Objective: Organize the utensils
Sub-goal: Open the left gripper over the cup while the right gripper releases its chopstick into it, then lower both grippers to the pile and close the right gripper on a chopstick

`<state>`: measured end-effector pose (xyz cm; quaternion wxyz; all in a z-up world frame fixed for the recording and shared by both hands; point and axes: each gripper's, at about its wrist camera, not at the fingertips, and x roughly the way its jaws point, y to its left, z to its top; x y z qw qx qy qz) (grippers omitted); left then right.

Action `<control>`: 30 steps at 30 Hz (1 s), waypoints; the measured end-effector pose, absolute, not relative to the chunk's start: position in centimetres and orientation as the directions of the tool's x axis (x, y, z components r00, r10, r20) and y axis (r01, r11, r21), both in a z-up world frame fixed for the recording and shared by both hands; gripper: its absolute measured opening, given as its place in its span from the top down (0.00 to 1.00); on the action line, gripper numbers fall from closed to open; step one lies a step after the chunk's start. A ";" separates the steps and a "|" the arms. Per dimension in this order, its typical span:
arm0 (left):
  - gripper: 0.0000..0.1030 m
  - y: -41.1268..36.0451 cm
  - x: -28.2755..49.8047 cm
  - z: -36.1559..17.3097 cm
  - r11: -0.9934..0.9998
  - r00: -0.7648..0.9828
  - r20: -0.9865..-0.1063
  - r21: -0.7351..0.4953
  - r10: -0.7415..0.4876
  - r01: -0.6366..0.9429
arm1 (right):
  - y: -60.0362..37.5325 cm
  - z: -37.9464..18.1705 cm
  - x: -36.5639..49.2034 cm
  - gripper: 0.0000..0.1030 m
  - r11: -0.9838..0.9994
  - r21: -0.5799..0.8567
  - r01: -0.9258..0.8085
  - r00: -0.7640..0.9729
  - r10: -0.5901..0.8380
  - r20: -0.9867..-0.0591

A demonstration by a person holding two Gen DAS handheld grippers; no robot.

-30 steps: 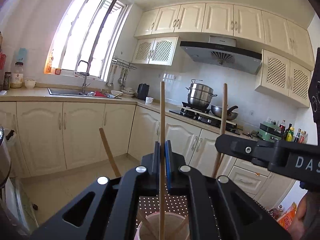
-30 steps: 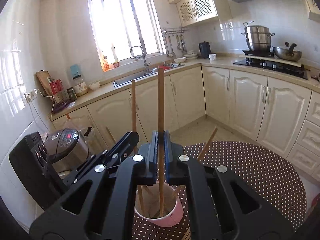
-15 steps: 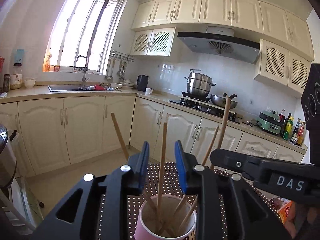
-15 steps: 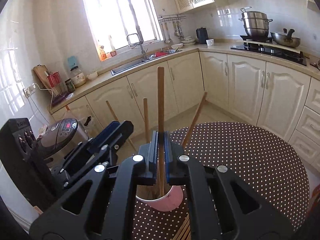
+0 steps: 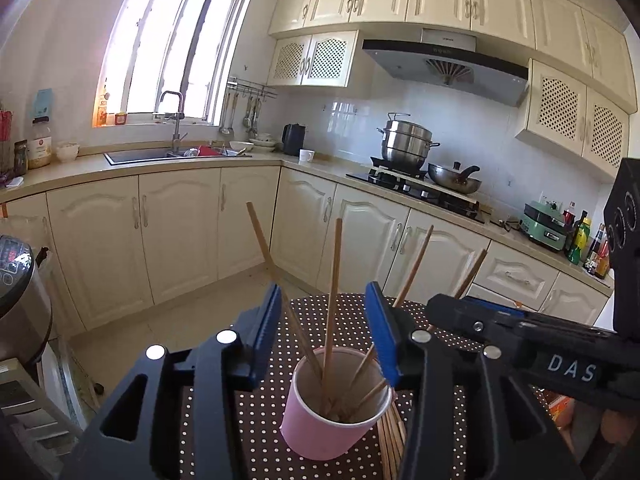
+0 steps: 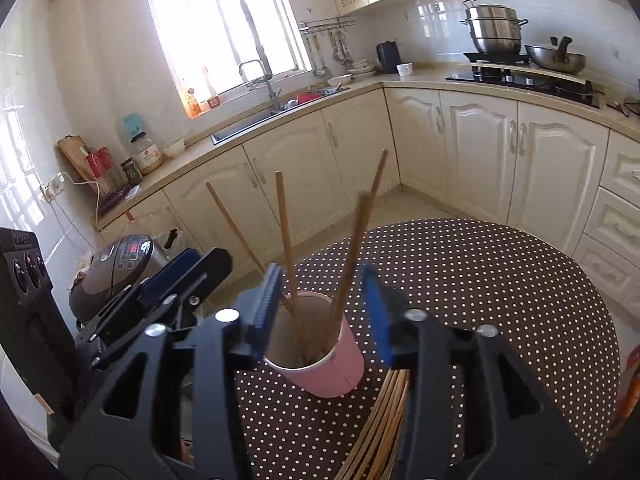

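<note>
A pink paper cup (image 5: 334, 410) (image 6: 325, 354) stands on the dotted table with several wooden chopsticks (image 5: 332, 288) (image 6: 288, 240) leaning in it. My left gripper (image 5: 326, 340) hovers over the cup, its jaws opening; a chopstick stands between the blue pads (image 5: 266, 330) untouched. My right gripper (image 6: 320, 312) is also above the cup, jaws opening, and a blurred chopstick (image 6: 354, 248) tilts free between its pads (image 6: 376, 312). Each gripper shows in the other's view, the right gripper (image 5: 520, 340) at right, the left gripper (image 6: 176, 292) at left. More chopsticks (image 6: 384, 420) lie on the table beside the cup.
The round table (image 6: 500, 280) has a brown cloth with white dots. A rice cooker (image 6: 112, 268) sits off its left edge. Cream kitchen cabinets (image 5: 180, 236), a sink (image 5: 160, 155) and a stove with pots (image 5: 408, 148) ring the room behind.
Both grippers were shut on a chopstick held upright over the cup. The left let go first, then the right; both chopsticks dropped into the cup and now lean there.
</note>
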<state>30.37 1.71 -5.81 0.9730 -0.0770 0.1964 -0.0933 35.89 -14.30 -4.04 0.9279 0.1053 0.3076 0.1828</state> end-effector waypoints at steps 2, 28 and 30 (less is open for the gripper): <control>0.58 1.8 29.8 -5.7 0.970 0.903 -0.373 -0.190 -0.213 0.150 | -14.7 -3.9 35.7 0.57 0.911 0.313 -0.268 0.746 0.402 -0.531; 0.50 -5.0 27.7 -15.6 0.955 0.565 -0.782 -0.130 -0.263 0.265 | -22.0 -14.2 31.8 0.57 0.920 0.366 -0.140 0.495 0.385 -0.779; 0.50 -5.3 28.1 -16.8 0.957 0.525 -0.813 -0.130 -0.254 0.261 | -21.7 -15.5 32.1 0.59 0.911 0.388 -0.138 0.448 0.407 -0.796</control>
